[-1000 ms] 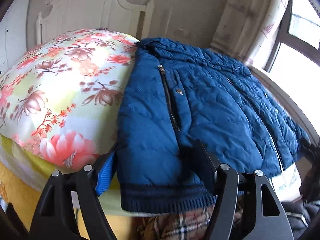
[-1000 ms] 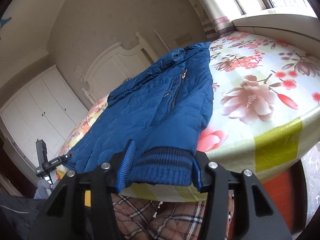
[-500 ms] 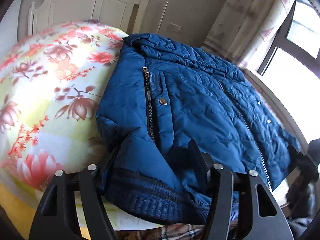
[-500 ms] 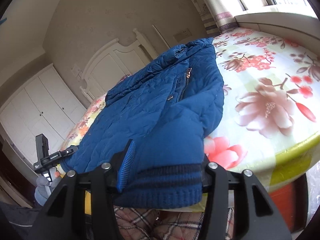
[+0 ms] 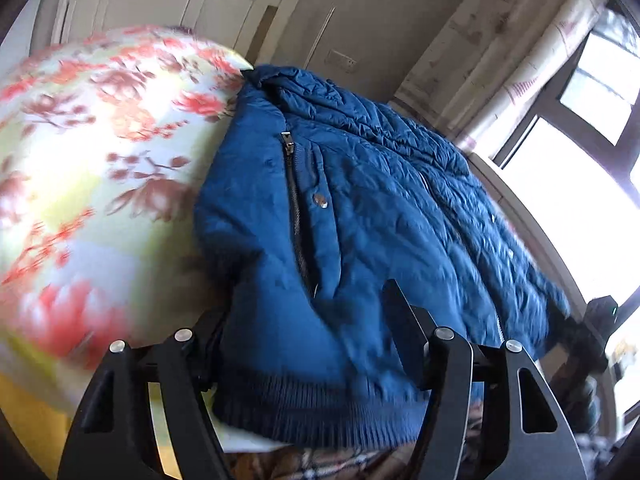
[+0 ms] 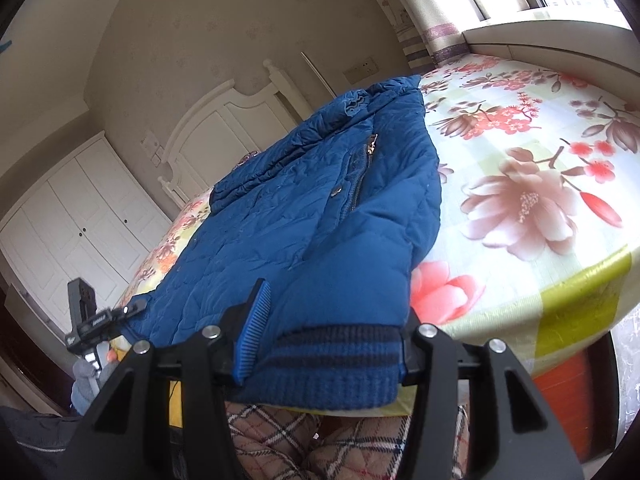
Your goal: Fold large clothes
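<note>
A blue quilted jacket (image 5: 360, 208) lies on the floral bed sheet (image 5: 88, 168), front zipper up, its knit hem at the near edge. My left gripper (image 5: 308, 328) stands wide with the jacket's hem corner between its fingers, not pinched. In the right wrist view the same jacket (image 6: 320, 216) lies across the sheet (image 6: 520, 184). My right gripper (image 6: 332, 328) is also wide open around the ribbed hem (image 6: 332, 364), which hangs over the bed's edge.
A white headboard (image 6: 224, 120) and a white wardrobe (image 6: 72, 216) stand behind the bed. A window with a curtain (image 5: 532, 60) is on the right of the left wrist view. Plaid-trousered legs (image 6: 320, 440) are below the grippers.
Both grippers rose with the hem, then came back down a little. The left view swung and is blurred with motion. The hem bunches up between the left fingers.
</note>
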`<state>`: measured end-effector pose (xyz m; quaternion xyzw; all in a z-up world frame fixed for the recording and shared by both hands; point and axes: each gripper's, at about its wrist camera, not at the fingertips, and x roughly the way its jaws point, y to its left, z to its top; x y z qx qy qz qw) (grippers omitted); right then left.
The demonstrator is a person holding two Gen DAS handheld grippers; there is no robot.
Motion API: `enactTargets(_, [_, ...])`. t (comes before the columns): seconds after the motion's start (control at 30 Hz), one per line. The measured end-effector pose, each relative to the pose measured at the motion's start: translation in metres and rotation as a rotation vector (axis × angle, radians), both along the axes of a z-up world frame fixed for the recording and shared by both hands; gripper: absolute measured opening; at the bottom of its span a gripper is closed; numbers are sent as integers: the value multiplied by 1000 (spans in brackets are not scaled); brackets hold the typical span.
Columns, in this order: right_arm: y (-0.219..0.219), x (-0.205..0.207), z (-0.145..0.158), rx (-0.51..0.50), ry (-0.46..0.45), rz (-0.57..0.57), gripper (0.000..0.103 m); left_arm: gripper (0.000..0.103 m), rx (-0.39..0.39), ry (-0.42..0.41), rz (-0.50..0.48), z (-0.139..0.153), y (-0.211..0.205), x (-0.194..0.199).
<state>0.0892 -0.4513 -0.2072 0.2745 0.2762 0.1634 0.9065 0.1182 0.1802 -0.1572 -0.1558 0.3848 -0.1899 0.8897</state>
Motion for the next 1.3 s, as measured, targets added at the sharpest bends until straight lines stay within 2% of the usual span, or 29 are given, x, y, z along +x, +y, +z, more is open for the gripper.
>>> enactTargets(0.07, [1, 4, 1, 1, 9, -7, 53, 60, 28, 13, 5, 2, -6, 9])
enactTargets(0.17, [4, 8, 3, -10, 24, -19, 53, 60, 116, 28, 13, 3, -17, 9])
enactTargets(0.2, [4, 8, 3, -12, 24, -22, 53, 54, 170, 20, 22, 2, -22, 6])
enactTargets(0.23, [4, 9, 3, -12, 25, -28, 50, 42, 204, 15, 41, 2, -22, 3])
enactTargets(0.27, [4, 8, 2, -18, 25, -37, 43, 37, 197, 14, 37, 1, -20, 2])
enactTargets(0.3, [4, 9, 1, -22, 26, -39, 40, 30, 145, 13, 24, 1, -13, -1])
enactTargets(0.37, [3, 4, 0, -9, -1, -34, 27, 22, 92, -2, 22, 1, -2, -6])
enactTargets(0.47, [5, -12, 1, -32, -12, -33, 17, 18, 4, -11, 33, 3, 20, -31])
enactTargets(0.53, [2, -31, 5, -6, -23, -17, 14, 17, -89, -9, 7, 11, 36, -56])
enactTargets(0.6, [2, -64, 15, 15, -47, 46, 14, 17, -177, -35, -33, 28, 50, -89])
enactTargets(0.67, [2, -99, 31, 23, -117, 133, 14, 17, -266, -86, -81, 52, 65, -127])
enactTargets(0.77, [7, -150, 64, 15, -222, 226, 14, 17, -318, -160, -123, 82, 75, -160])
enactTargets(0.83, [11, -169, 91, -18, -288, 247, 14, 17, -379, -200, -137, 98, 81, -165])
enactTargets(0.9, [10, -165, 114, 5, -333, 225, 14, 17, -454, -221, -139, 110, 84, -148])
enactTargets(0.97, [6, -142, 130, 57, -335, 203, 15, 17, -499, -212, -121, 119, 85, -120])
enactTargets(1.03, [-1, -97, 147, 97, -300, 162, 15, 18, -545, -171, -96, 128, 80, -66])
enactTargets(1.07, [-3, -72, 153, 104, -281, 141, 16, 19, -542, -156, -77, 131, 76, -39])
enactTargets(1.17, [-12, 41, 160, 143, -159, 56, 17, 19, -520, -63, 8, 128, 56, 65])
enactTargets(1.2, [-12, 74, 158, 156, -125, 40, 19, 19, -493, 3, 52, 117, 48, 108])
enactTargets(1.23, [-15, 108, 150, 178, -78, 25, 26, 20, -467, 57, 88, 105, 42, 138])
enactTargets(1.27, [-22, 148, 132, 232, 0, 3, 39, 20, -435, 136, 139, 86, 35, 171])
enactTargets(1.3, [-23, 172, 117, 271, 52, -13, 49, 20, -399, 227, 184, 65, 31, 197])
